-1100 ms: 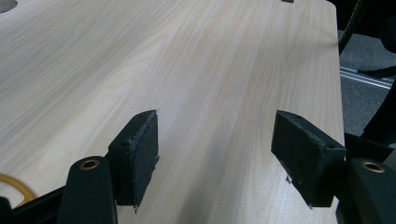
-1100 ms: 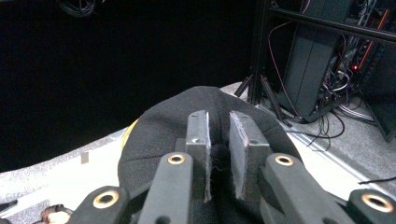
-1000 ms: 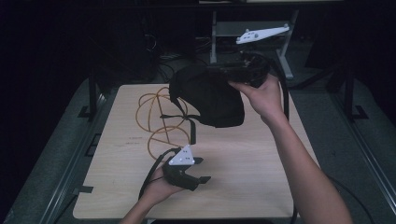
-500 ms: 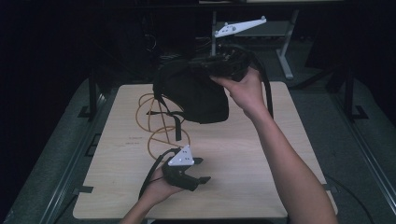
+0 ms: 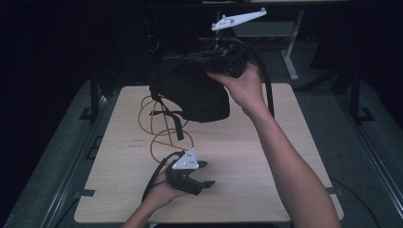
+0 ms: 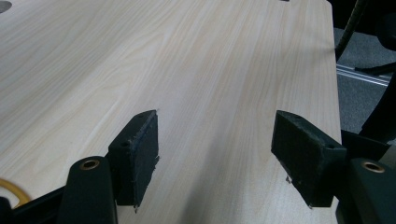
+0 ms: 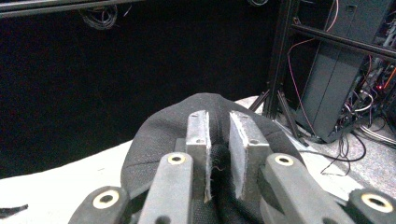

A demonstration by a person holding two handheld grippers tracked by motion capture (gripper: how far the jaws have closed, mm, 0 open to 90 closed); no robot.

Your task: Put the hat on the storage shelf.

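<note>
A black fabric bag (image 5: pixel 190 95) with dangling straps (image 5: pixel 173 121) hangs in the air over the far half of the wooden table (image 5: pixel 266 156). My right gripper (image 5: pixel 197 59) is shut on its upper edge. In the right gripper view the pads (image 7: pixel 198 135) pinch a fold of the black bag (image 7: pixel 159 140), which droops away beyond them. My left gripper (image 5: pixel 205 174) rests low over the table's near part, jaws pointing right. In the left gripper view it (image 6: pixel 215 140) stands open, with bare tabletop (image 6: pixel 210 56) between the pads.
An orange cable (image 5: pixel 161 137) lies in loops on the table's left middle, partly under the hanging bag. Dark metal frames and stands (image 5: pixel 290 52) rise behind the table. Grey floor and rails (image 5: pixel 66 156) run along both sides. Racks and wiring (image 7: pixel 345 84) stand to the right.
The right hand has carried the bag leftward and a little higher. The left gripper has stayed in place on the table.
</note>
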